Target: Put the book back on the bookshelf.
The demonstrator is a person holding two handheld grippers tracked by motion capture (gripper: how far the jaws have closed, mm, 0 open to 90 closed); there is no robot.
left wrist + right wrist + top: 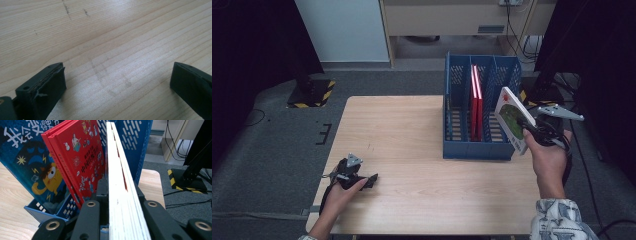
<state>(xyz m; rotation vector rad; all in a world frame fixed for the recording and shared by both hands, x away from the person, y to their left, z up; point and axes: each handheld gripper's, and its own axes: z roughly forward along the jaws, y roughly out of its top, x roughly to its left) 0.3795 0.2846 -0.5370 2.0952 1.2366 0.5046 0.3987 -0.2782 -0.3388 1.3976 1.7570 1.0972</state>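
The white-edged picture book [511, 119] hangs tilted just right of the blue file rack [457, 107], clamped in the right gripper [528, 124]. Red books [476, 102] stand inside. The left gripper [371, 180] rests wide apart on the wooden table [402, 130].

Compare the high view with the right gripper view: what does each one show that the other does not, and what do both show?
High view alone: the left tool resting open on the table, and the held book's green cover. Right gripper view alone: a blue book with a yellow cartoon figure and the held book's white page edge. Both: the blue rack, the red books, and the right tool shut on the book.
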